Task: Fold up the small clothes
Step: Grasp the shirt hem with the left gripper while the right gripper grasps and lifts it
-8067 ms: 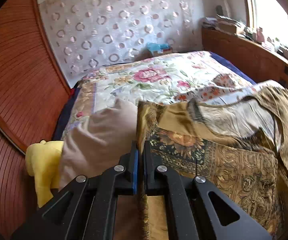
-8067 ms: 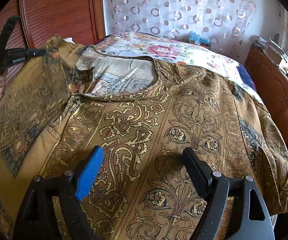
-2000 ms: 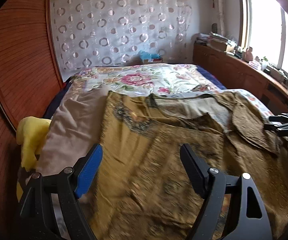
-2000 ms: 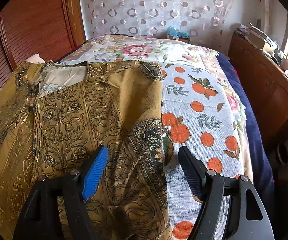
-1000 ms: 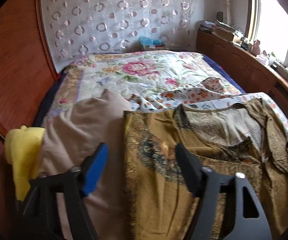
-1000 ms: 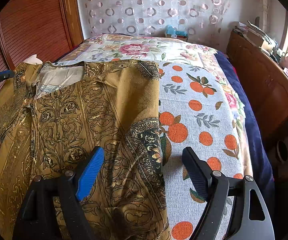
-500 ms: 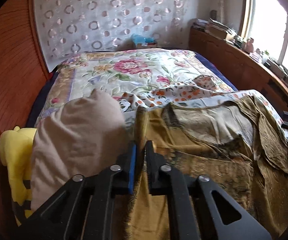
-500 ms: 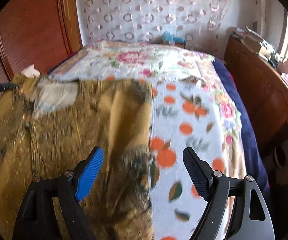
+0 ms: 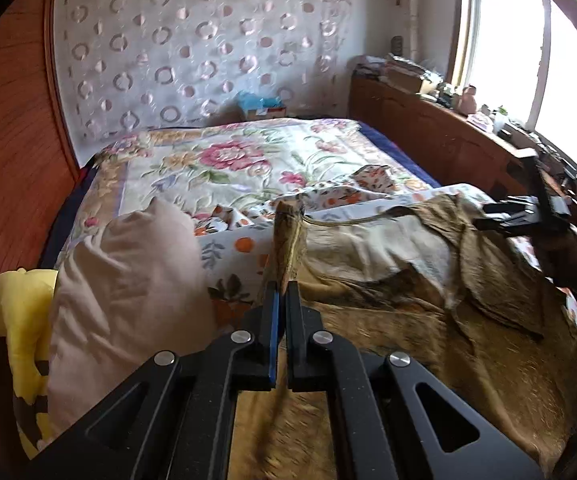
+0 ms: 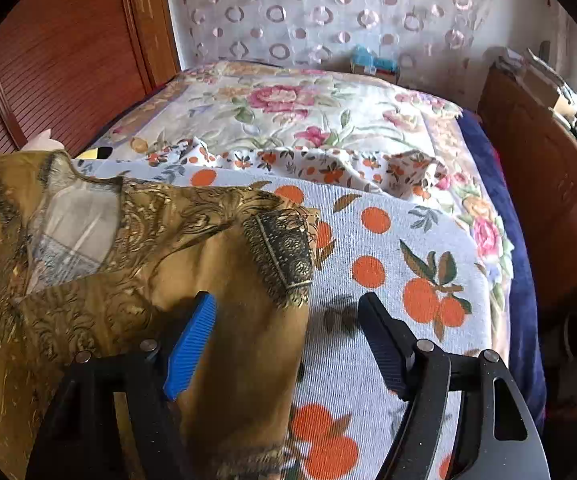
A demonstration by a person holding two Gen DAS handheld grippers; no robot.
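Note:
A gold-brown patterned shirt (image 9: 428, 320) lies on the orange-print sheet (image 10: 388, 248) on the bed. My left gripper (image 9: 282, 292) is shut on the shirt's left edge, and a pinched ridge of cloth (image 9: 288, 236) stands up in front of it. In the right wrist view the shirt (image 10: 136, 280) lies at the left with its folded sleeve cuff (image 10: 284, 256) at its right edge. My right gripper (image 10: 288, 312) is open just above that edge, with cloth between the fingers (image 10: 192, 332). The right gripper also shows in the left wrist view (image 9: 524, 216), at the far right.
A beige pillow (image 9: 124, 288) and a yellow plush toy (image 9: 16, 320) lie left of the shirt. A floral quilt (image 9: 228, 156) covers the far bed. A wooden wardrobe (image 10: 56, 48) stands on the left, a wooden cabinet (image 9: 428, 136) with clutter on the right.
My left gripper shut on the shirt's left edge half a second ago and has lifted it rightward, baring more sheet. My right gripper moved forward over the right sleeve, staying open.

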